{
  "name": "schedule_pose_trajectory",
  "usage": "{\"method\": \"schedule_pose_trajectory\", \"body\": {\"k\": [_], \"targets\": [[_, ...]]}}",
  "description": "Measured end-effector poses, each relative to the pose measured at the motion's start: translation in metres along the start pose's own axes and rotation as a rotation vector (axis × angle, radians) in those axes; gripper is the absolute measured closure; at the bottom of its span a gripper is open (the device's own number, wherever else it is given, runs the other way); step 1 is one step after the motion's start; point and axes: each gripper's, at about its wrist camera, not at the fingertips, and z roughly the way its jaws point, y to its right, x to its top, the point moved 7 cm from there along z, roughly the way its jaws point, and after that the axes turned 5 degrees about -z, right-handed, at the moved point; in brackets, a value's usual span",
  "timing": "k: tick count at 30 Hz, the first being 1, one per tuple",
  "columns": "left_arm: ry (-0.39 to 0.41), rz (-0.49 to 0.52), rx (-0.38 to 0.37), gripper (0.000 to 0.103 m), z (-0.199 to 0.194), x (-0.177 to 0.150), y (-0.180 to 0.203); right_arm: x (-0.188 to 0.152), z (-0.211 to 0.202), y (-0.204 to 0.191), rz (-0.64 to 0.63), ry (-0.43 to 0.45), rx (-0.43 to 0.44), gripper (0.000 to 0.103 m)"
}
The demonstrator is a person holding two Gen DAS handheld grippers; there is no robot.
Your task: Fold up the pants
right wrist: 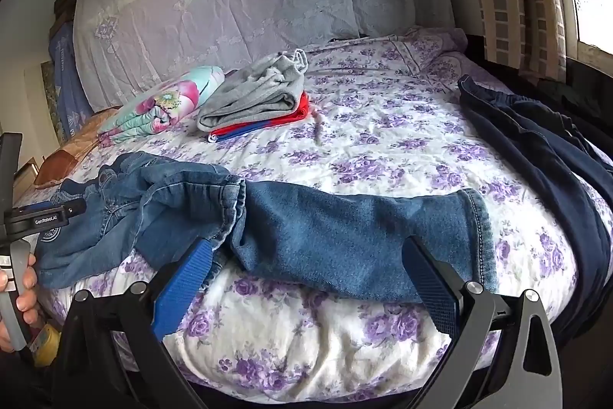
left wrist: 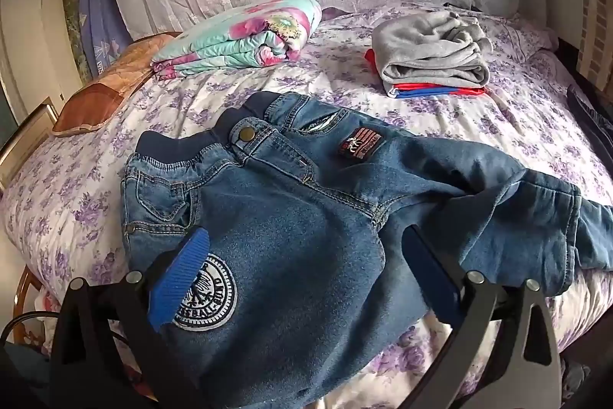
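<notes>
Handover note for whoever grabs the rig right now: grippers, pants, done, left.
Left gripper: open, jaws spread over the thigh of the blue denim jeans, next to the round white patch; holding nothing.
Right gripper: open, jaws either side of the lower leg near the hem; holding nothing.
Jeans lie unfolded and rumpled along the near edge of the purple floral bedspread, waistband to the left, one leg stretched right.
Done: folded grey pants stacked on a red and blue garment.
Left: fold the jeans; dark navy garment lies unfolded at the right.
</notes>
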Motion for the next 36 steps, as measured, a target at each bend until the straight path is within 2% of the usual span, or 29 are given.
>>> {"method": "schedule_pose_trajectory", "body": {"k": [10,27,36], "targets": [[0.013,0.007,0.013,0.005,-0.0059,-0.0039,-0.0015,-0.0009,-0.0003,-0.001,0.001,-0.003,0.002,0.003],[-0.03,-0.006,-0.008,0.005,-0.0008,-0.0005,-0.0017,-0.0036,-0.0007,-0.0023,0.001,-0.009,0.008,0.003],[-0.004,-0.002,-0.003,0.005,-0.0019,-0.0002,-0.0017,-0.0034,0.0014,-0.0048,-0.005,-0.016,0.014,0.003]]}}
